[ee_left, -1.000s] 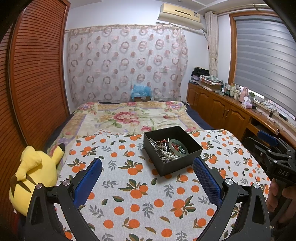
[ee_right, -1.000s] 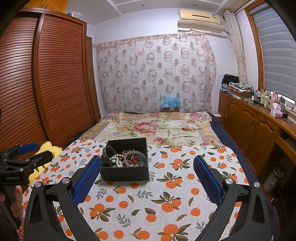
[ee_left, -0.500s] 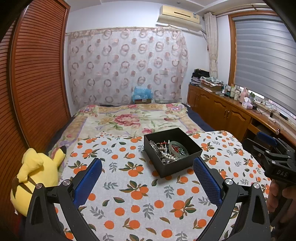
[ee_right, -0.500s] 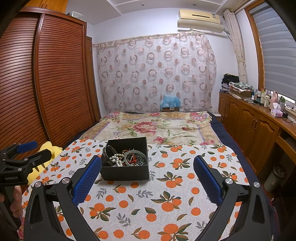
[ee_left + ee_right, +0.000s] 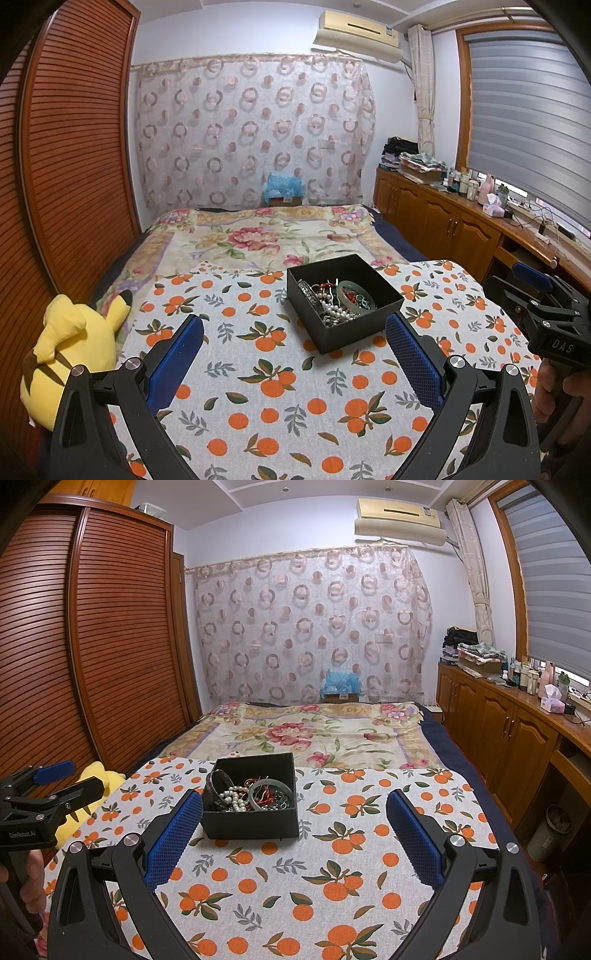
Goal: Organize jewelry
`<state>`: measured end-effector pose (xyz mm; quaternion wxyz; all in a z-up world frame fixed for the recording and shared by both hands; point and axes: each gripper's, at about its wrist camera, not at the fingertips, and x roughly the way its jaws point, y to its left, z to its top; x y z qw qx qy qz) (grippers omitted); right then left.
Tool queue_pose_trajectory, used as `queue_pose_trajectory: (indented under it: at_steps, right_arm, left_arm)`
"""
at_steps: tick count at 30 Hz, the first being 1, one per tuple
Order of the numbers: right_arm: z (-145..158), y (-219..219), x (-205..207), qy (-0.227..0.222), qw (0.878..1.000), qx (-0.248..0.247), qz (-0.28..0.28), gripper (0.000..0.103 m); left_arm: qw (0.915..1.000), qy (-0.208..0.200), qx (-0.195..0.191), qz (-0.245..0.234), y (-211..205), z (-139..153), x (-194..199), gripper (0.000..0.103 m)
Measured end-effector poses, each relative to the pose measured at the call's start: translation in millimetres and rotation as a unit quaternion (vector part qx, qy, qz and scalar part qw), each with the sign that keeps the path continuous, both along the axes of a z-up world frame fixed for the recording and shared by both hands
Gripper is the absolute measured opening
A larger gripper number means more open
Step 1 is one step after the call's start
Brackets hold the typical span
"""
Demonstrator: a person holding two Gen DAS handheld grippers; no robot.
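Note:
A black open box [image 5: 365, 325] sits on an orange-print tablecloth [image 5: 280, 398]; it also shows in the right wrist view [image 5: 251, 825]. It holds tangled jewelry: a white pearl strand [image 5: 233, 796], a green bangle [image 5: 356, 294], a dark band [image 5: 216, 783] and red pieces. My left gripper [image 5: 294, 360] is open and empty, near the box's front. My right gripper [image 5: 294, 838] is open and empty, its left finger beside the box. Each gripper shows at the other view's edge.
A yellow plush toy [image 5: 74, 343] lies at the table's left edge. A bed with a floral cover [image 5: 258, 236] lies beyond the table. A wooden wardrobe [image 5: 92, 635] stands left, wooden cabinets [image 5: 517, 731] right, and a bin [image 5: 550, 830] on the floor.
The left wrist view has tilted up slightly, so the box sits a little lower in it. The right gripper has barely moved. Both stay open.

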<state>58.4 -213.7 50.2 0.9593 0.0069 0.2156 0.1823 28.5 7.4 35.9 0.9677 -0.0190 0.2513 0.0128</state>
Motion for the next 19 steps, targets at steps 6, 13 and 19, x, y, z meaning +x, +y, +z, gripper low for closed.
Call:
queue_pose_trajectory:
  at_steps: [6,13,19]
  right_arm:
    - [0.1,0.1,0.0,0.0,1.0,0.001,0.0,0.1]
    - [0.1,0.7,-0.2,0.0,1.0,0.0,0.001,0.1]
    - [0.0,1.3,-0.4,0.0,1.0,0.0,0.0,0.1]
  left_arm:
    - [1.0,0.0,0.0,0.0,0.1,-0.2,0.0,0.095]
    - [1.0,0.0,0.0,0.0,0.2,-0.3,0.1,0.095]
    - [1.0,0.004,0.0,0.002,0.0,-0.6,-0.1,0.095]
